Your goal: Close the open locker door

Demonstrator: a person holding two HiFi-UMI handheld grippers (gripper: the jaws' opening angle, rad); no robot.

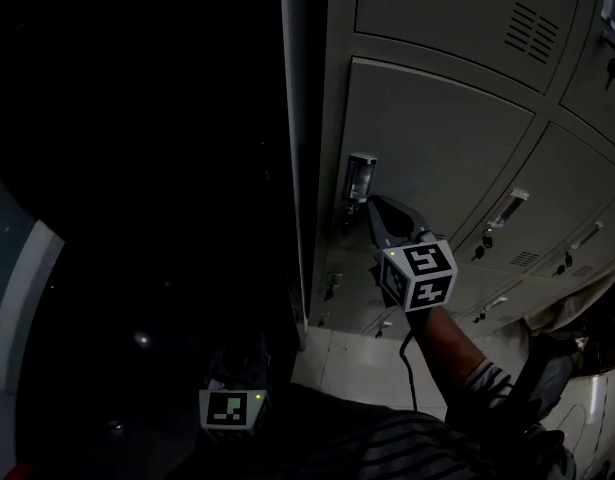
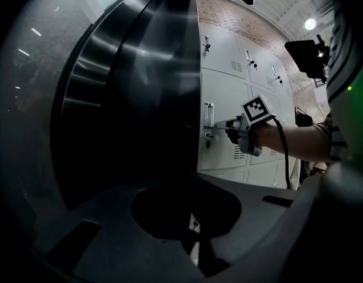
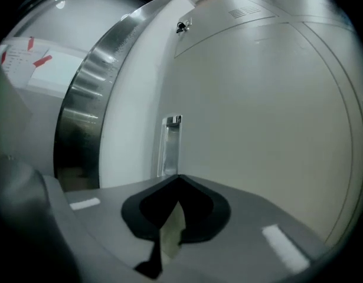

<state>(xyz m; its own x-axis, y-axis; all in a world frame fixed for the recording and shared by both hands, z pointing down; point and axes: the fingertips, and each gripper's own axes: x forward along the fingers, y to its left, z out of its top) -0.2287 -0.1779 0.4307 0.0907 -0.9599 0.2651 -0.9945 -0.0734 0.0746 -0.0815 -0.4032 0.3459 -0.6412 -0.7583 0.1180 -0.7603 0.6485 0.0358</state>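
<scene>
Dim light is filling the locker room. Low at the person's left, the left gripper [image 2: 190,180] is hanging with its jaws together, holding nothing. Farther out, the right gripper [image 1: 373,206], jaws together and empty, is pointing at the grey metal locker door [image 1: 437,158], just beside its chrome handle [image 1: 360,178]; the door is sitting flush with the frame.

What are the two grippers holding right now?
Nothing. The left gripper and right gripper are shut and empty; the right one's tips point at the handle of the locker door.
</scene>
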